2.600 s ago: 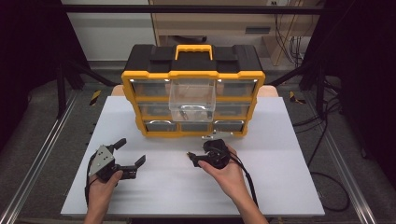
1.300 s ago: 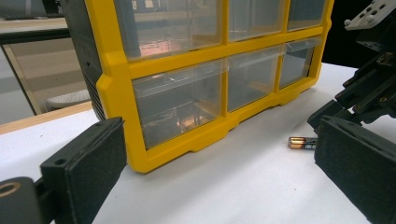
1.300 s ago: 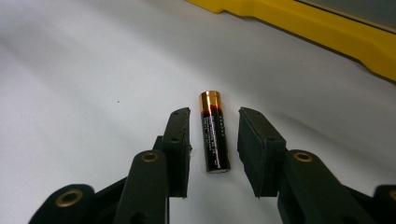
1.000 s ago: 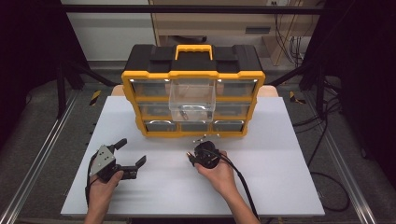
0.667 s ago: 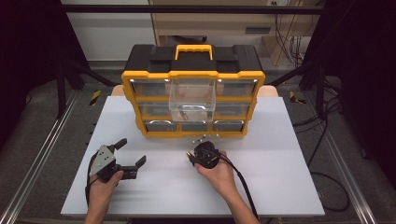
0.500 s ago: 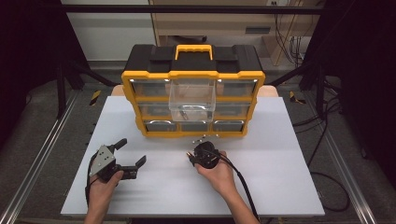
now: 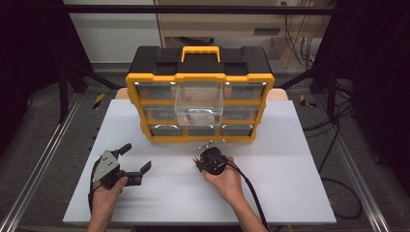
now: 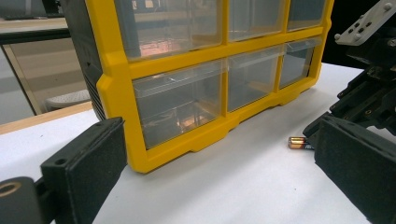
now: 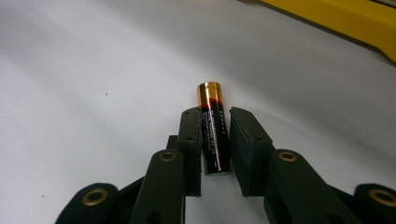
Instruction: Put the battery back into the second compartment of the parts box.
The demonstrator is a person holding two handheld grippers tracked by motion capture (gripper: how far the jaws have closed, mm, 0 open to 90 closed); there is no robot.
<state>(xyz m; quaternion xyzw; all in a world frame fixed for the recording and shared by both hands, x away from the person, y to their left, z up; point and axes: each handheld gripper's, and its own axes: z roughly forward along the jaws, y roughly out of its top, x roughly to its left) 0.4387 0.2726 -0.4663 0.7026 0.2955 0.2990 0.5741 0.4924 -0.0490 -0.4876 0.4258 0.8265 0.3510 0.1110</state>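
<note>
Matte white table (image 7: 300,188), glossy cylindrical battery (image 9: 214,135)

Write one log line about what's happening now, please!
right tool: jaws just closing around battery lying on table | left tool: open, idle | organizer: one drawer out

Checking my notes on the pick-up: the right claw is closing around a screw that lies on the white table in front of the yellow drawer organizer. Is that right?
Not quite. What lies between the jaws of the right claw is a battery, black with a copper-coloured end, not a screw; the right gripper view shows it. The jaws have just been closing around it, on the white table in front of the yellow drawer organizer.
</note>
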